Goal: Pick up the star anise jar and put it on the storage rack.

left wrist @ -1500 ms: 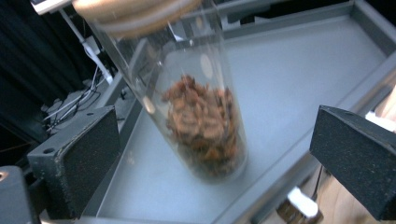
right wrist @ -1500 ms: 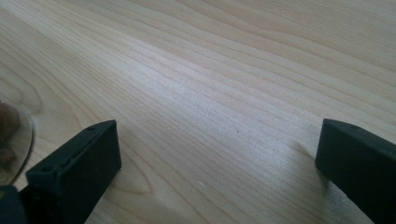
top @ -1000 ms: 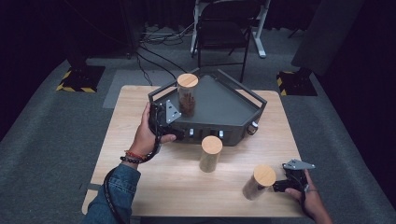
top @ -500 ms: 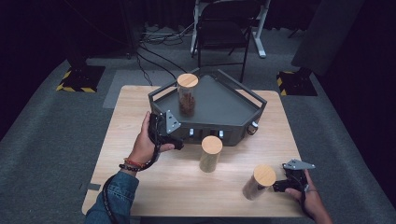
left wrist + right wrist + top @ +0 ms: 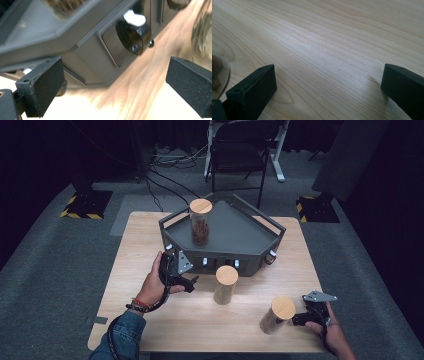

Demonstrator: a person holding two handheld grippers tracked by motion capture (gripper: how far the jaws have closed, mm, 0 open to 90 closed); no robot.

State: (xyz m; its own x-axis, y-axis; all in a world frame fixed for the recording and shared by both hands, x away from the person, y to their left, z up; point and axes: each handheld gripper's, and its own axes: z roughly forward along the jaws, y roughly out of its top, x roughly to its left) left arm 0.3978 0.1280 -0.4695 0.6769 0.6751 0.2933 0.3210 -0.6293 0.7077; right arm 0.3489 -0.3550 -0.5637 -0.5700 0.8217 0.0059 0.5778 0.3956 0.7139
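Glass-walled and capped with a wooden lid, the middle jar [image 5: 225, 285] is standing upright on the desk [image 5: 150, 320] just in front of the grey tray [image 5: 235, 232]. We are judging it rigid, smooth and breakable, so we are planning a grip across the body below the lid. We are holding the left gripper [image 5: 186, 281] beside it, jaws apart and empty. We are resting the right gripper [image 5: 299, 319], jaws also apart, next to the near jar [image 5: 276, 315].

No readable text, labels, brands or numbers on anything in view.
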